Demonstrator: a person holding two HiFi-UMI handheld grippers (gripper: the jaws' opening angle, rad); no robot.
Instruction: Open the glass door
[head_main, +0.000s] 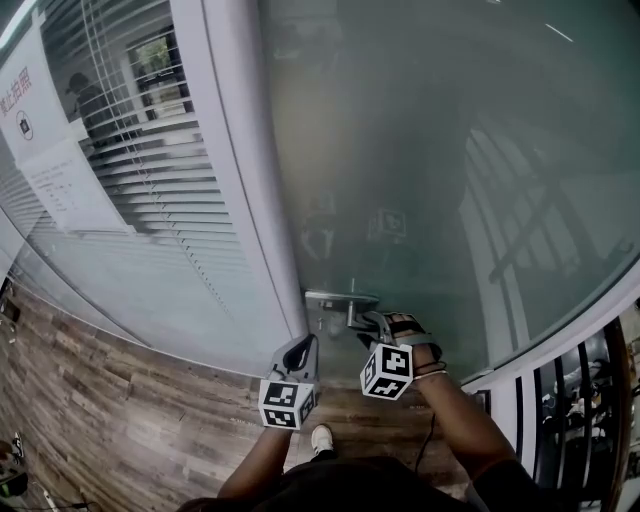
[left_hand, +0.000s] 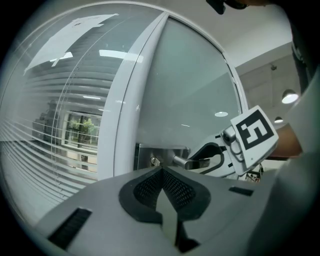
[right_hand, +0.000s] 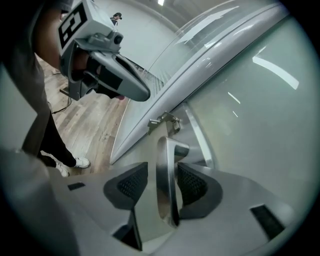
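The frosted glass door (head_main: 430, 180) carries a metal lever handle (head_main: 345, 298) on a plate near its left edge. My right gripper (head_main: 372, 322) is at that lever, and in the right gripper view the lever (right_hand: 165, 175) lies between its open jaws (right_hand: 162, 182), with a gap to the pad on each side. In the left gripper view the lever (left_hand: 192, 162) sticks out to the right, with the right gripper (left_hand: 215, 155) around its end. My left gripper (head_main: 300, 350) hangs just left of the lever, apart from it, its pads (left_hand: 161, 172) meeting at the tips with nothing between them.
A white door frame (head_main: 250, 200) runs along the door's left edge. Left of it is a glass wall with blinds (head_main: 130, 150) and a paper notice (head_main: 40, 130). Wood flooring (head_main: 110, 400) lies below, and the person's shoe (head_main: 321, 436) is close to the door.
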